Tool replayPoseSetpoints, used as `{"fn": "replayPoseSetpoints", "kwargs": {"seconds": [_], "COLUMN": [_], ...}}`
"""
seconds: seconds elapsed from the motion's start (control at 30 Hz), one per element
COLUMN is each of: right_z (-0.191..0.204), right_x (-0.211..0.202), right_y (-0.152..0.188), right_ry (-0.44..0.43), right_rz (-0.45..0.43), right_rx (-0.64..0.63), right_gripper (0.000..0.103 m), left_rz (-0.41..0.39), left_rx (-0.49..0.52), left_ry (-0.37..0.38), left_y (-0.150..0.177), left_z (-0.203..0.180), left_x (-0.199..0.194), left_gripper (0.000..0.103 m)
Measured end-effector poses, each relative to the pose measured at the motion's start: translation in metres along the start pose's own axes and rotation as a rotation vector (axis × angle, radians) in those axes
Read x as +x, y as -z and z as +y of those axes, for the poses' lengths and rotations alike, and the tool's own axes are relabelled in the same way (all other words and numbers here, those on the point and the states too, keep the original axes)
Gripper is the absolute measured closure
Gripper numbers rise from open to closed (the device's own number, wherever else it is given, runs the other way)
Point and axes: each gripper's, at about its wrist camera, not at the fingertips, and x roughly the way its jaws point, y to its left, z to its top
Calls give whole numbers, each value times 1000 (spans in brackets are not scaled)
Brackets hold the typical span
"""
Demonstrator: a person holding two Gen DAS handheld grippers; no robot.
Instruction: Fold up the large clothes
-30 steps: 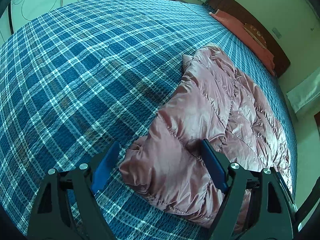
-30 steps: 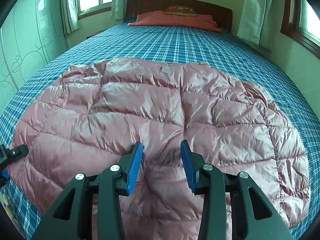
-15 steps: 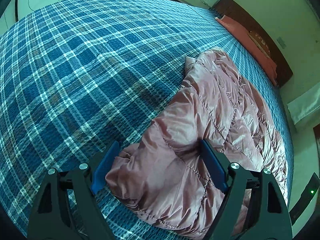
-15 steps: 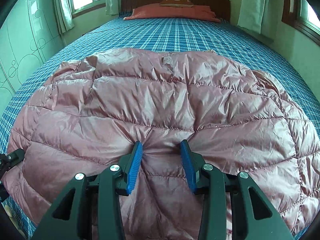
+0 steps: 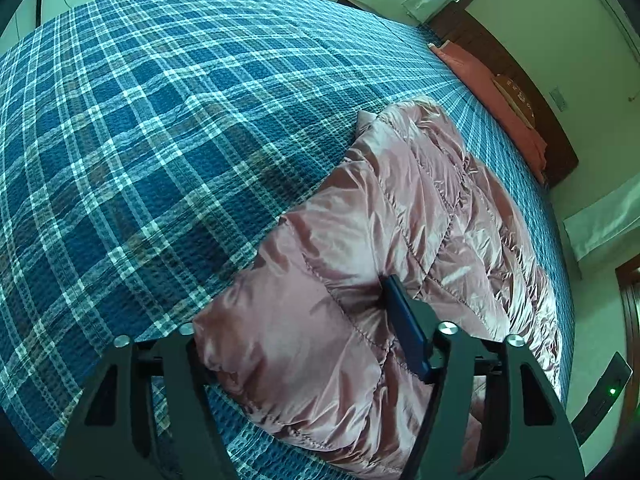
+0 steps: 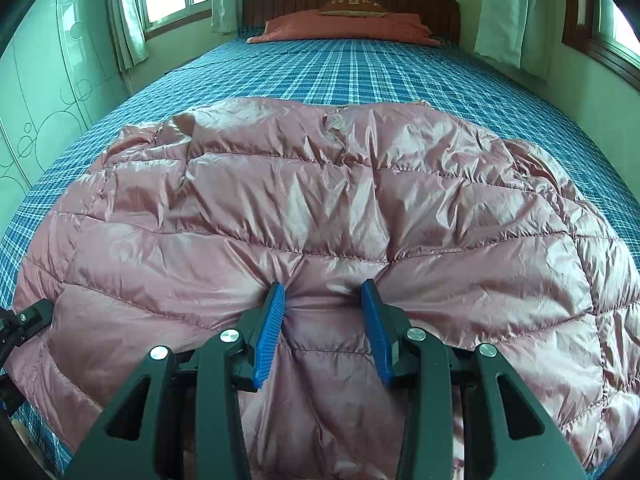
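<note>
The jacket [image 6: 320,208], pink and quilted, lies spread flat on the plaid bed [image 5: 160,120], its near hem toward both grippers and its collar end toward the pillow [image 6: 344,28]. Seen from the left gripper [image 5: 296,344], its long axis runs away and to the right, toward the headboard. That gripper is at the jacket's near left corner, fingers wide apart with the puffy corner bulging between them; its left pad is hidden behind the fabric, so whether it pinches at all cannot be told. The right gripper [image 6: 326,328] sits mid-hem, about half open, with a ridge of fabric gathered between its blue pads [image 6: 270,332] but not clamped tight. Both are at the near edge, so the likely fold carries that edge forward, away from the fingers, toward the collar.
</note>
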Motion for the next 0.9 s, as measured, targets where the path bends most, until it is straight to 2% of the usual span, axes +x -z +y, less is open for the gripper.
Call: {"fn": "replayPoseSetpoints", "kwargs": {"seconds": [0.03, 0.13, 0.23, 0.37, 0.5, 0.73, 0.9], "right_z": [0, 0, 0, -3, -17, -56, -96], "right_x": [0, 0, -1, -4, -16, -45, -71], "right_y": [0, 0, 0, -1, -3, -2, 0], "right_ry": [1, 0, 0, -6, -36, -23, 34], "right_rz": [0, 1, 0, -5, -24, -59, -96], "right_rx": [-1, 0, 1, 9, 58, 104, 139], "right_gripper": [63, 63, 63, 61, 45, 45, 44], "left_rz": [1, -13, -26, -43, -73, -153, -222], "left_rx": [21, 70, 91, 121, 153, 245, 334], "left_ry": [14, 15, 12, 1, -2, -2, 29], "left_y": [0, 0, 0, 1, 1, 1, 8], "left_z": [-4, -14, -20, -25, -32, -63, -105], "left_x": [0, -1, -4, -11, -22, -47, -69], "left_gripper": [63, 79, 86, 89, 91, 92, 92]}}
